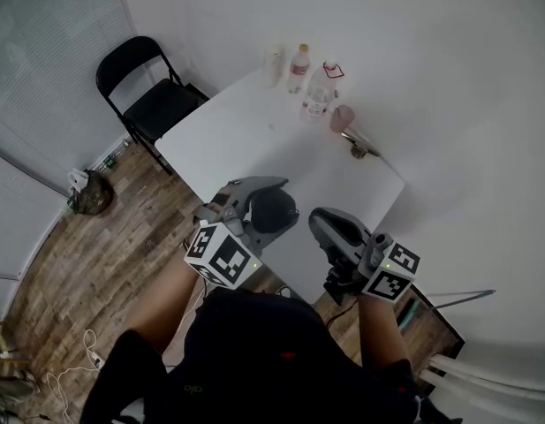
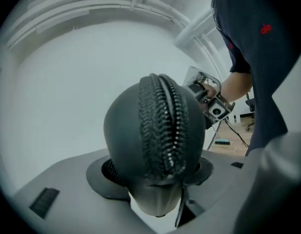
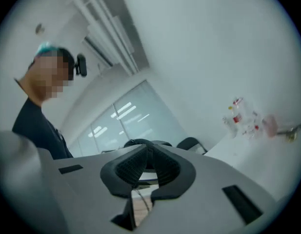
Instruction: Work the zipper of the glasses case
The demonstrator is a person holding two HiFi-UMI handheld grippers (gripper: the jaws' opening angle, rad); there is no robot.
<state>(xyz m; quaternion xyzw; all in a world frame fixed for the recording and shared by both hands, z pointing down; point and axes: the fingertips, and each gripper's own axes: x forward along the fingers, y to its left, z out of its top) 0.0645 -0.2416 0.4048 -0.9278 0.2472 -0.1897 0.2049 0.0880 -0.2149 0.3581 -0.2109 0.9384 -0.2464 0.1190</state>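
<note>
My left gripper (image 1: 265, 203) is shut on the dark rounded glasses case (image 1: 274, 210), held above the near edge of the white table (image 1: 254, 135). In the left gripper view the case (image 2: 126, 130) fills the space between the pads (image 2: 107, 170), and its closed zipper (image 2: 165, 126) runs down the middle, facing the camera. My right gripper (image 1: 319, 220) hangs just right of the case, apart from it, shut with nothing in it. In the right gripper view its ribbed pads (image 3: 128, 168) meet. The right gripper (image 2: 212, 105) also shows behind the case in the left gripper view.
Two bottles (image 1: 298, 67) (image 1: 319, 90), a white cup (image 1: 272, 60) and a pink cup (image 1: 342, 117) stand at the table's far end, with a small metal item (image 1: 360, 145) nearby. A black folding chair (image 1: 145, 87) stands left of the table on the wood floor (image 1: 87, 254).
</note>
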